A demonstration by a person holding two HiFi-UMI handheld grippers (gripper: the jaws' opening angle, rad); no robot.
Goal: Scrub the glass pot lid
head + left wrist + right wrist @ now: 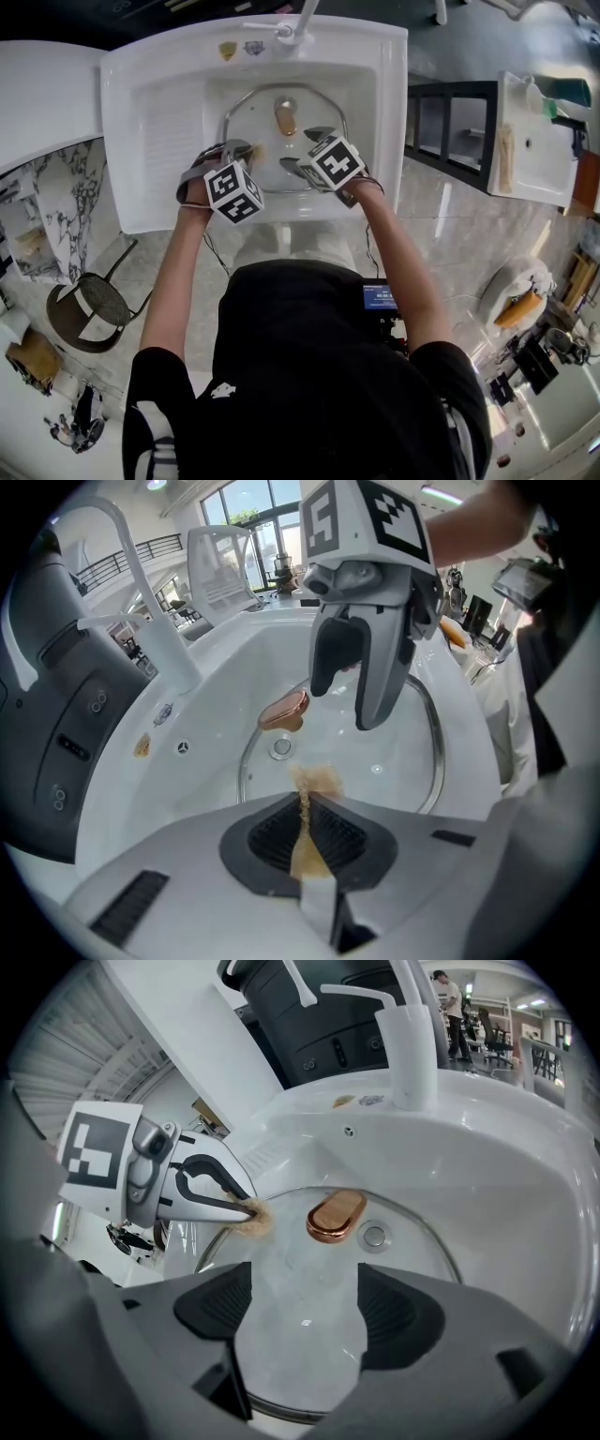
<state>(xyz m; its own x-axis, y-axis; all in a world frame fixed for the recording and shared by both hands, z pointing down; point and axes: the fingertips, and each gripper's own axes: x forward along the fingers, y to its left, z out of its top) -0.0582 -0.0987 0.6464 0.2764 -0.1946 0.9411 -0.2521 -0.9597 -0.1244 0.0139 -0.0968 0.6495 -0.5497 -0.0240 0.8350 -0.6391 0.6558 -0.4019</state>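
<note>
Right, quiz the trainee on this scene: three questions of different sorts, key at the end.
1. What does the left gripper hold? A) a tan scrub pad B) a bottle brush C) nothing
2. True or false: the right gripper has its jaws shut.
3. Fill in: the glass pot lid lies flat in the white ____.
Key: 1 A; 2 false, they stand apart; 3 sink.

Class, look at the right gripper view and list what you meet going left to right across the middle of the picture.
Left gripper → tan scrub pad in its jaws → copper lid handle → small metal vent.
</note>
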